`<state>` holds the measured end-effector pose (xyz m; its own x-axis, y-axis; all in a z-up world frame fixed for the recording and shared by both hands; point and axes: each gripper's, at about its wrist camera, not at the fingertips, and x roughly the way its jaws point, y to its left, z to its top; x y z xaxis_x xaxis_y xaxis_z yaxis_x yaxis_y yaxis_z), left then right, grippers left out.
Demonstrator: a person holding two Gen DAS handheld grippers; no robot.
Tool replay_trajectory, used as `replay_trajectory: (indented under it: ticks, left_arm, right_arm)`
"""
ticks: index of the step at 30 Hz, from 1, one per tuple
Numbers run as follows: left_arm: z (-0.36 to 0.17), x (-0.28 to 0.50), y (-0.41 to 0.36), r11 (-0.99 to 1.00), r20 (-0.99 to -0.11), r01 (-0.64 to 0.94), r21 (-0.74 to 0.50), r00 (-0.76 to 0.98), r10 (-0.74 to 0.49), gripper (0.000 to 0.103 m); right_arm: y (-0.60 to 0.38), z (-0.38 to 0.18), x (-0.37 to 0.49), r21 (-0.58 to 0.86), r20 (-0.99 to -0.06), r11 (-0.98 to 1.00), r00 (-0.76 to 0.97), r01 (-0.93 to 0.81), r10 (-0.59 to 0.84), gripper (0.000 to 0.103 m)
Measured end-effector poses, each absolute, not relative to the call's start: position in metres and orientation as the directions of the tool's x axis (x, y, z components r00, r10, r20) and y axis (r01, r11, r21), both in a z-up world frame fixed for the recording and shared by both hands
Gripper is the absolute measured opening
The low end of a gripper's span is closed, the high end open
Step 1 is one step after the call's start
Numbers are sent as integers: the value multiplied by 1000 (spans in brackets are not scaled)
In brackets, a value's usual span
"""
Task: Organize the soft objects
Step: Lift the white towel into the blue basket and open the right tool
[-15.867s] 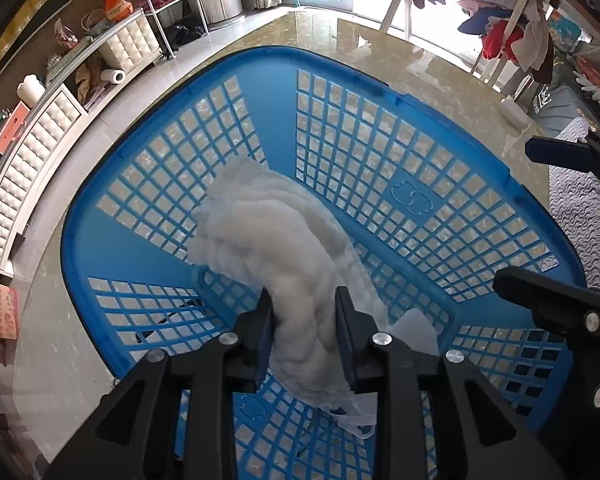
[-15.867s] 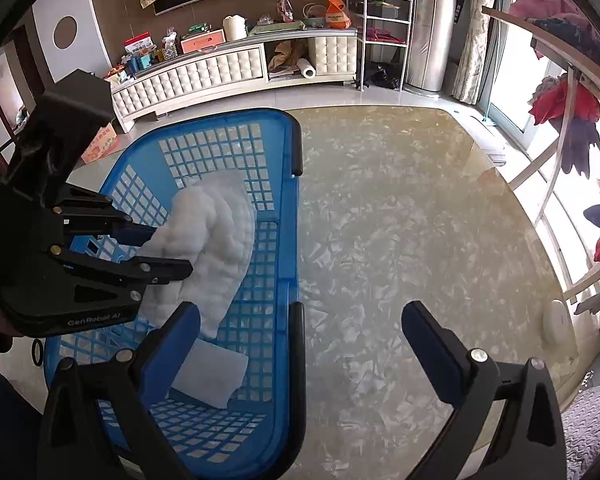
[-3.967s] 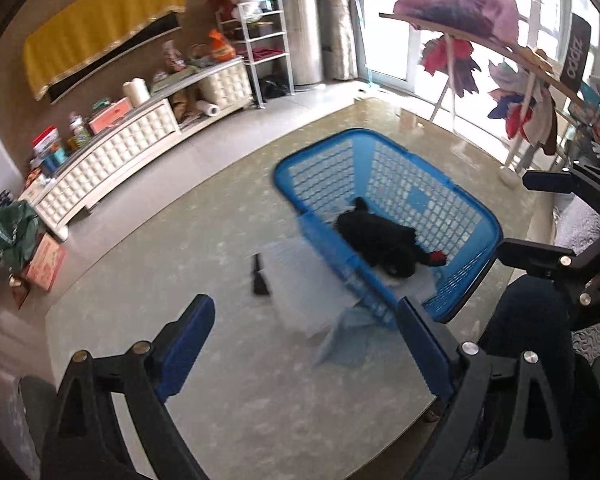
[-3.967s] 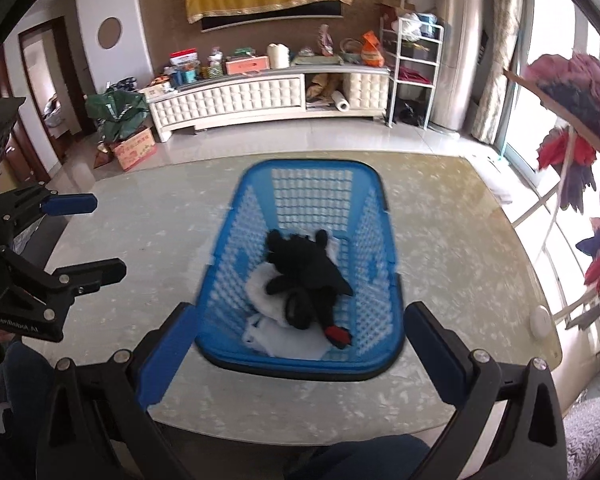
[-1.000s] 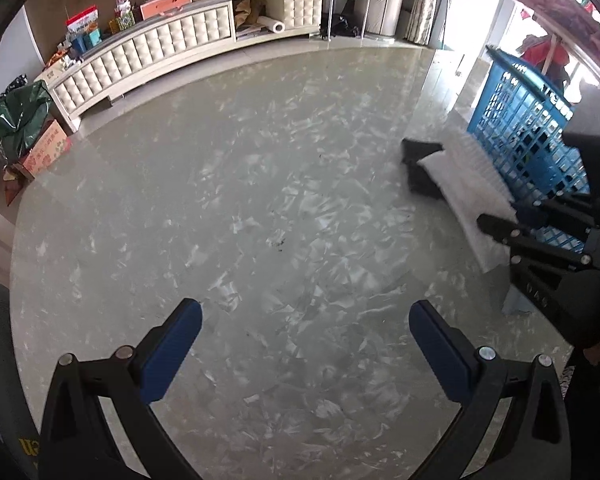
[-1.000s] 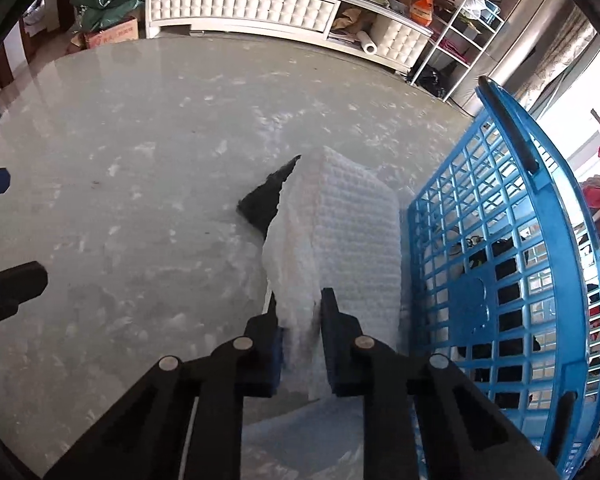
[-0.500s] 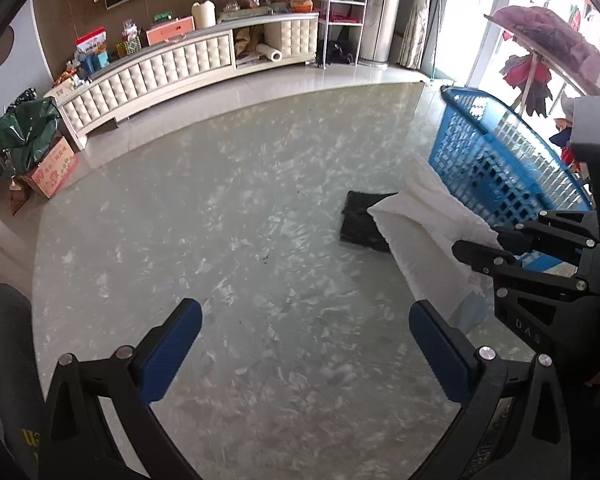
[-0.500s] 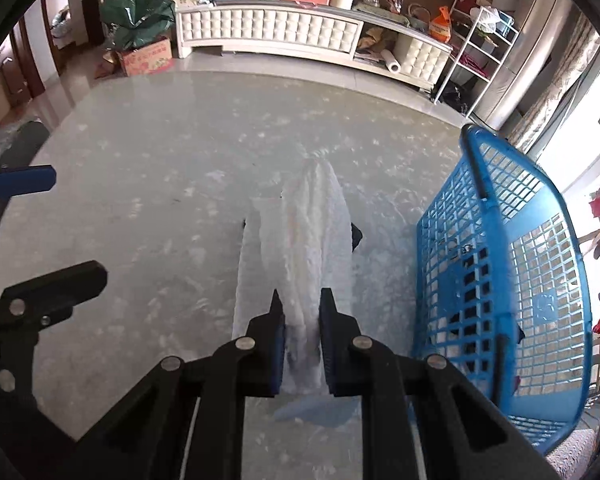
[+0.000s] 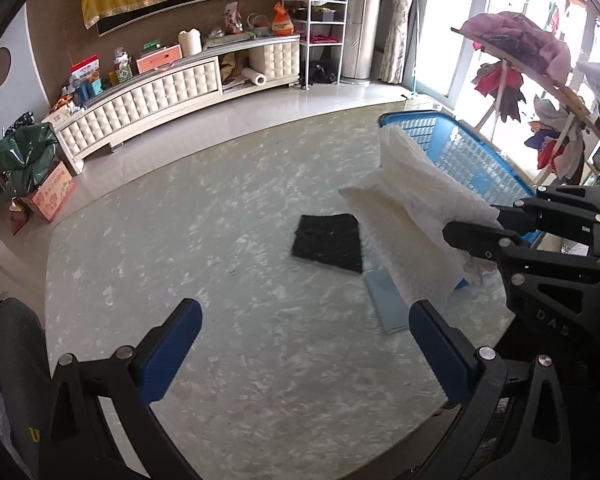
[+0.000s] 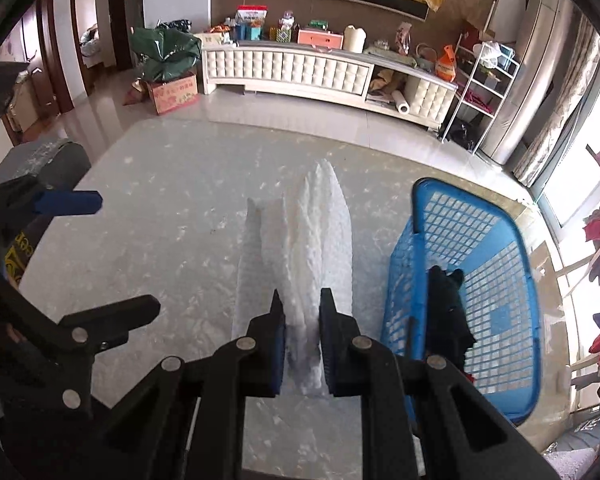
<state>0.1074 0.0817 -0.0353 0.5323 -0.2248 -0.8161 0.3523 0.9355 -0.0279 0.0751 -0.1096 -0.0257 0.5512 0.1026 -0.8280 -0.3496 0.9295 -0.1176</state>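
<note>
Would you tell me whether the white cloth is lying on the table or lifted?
Lifted: the right gripper pinches the white cloth, which hangs.

left wrist: high, downward | right wrist: same | shared: table [image 9: 260, 340]

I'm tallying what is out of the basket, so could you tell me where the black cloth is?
In the left wrist view the black cloth lies flat on the marbled table, near centre, just left of the hanging white towel and the blue basket.
</note>
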Motion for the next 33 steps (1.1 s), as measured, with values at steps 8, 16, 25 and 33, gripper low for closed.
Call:
replay_trajectory:
  ticks: [8,16,25,33]
  left_arm:
    - [-25,102,55,920,-806,391,-20,538,-246,103]
    - [-28,104,24,905,-814,426,-8,523,-254,103]
    - [-47,115,3,895,-862,445,19,461,-210,103]
    - [-75,135,3,912,-889,409,-37,403,-217,103]
  right_arm:
    - [-147,-8,77,-91,-801,936,583,-340,134,14]
    - [-179,1,77,-108,-781,945,615,-310,112,14]
    - [-218,2,83,-91,-767,968,636,-236,83,14]
    - [-236,-14,103,-95,-789,976,613,-195,46,14]
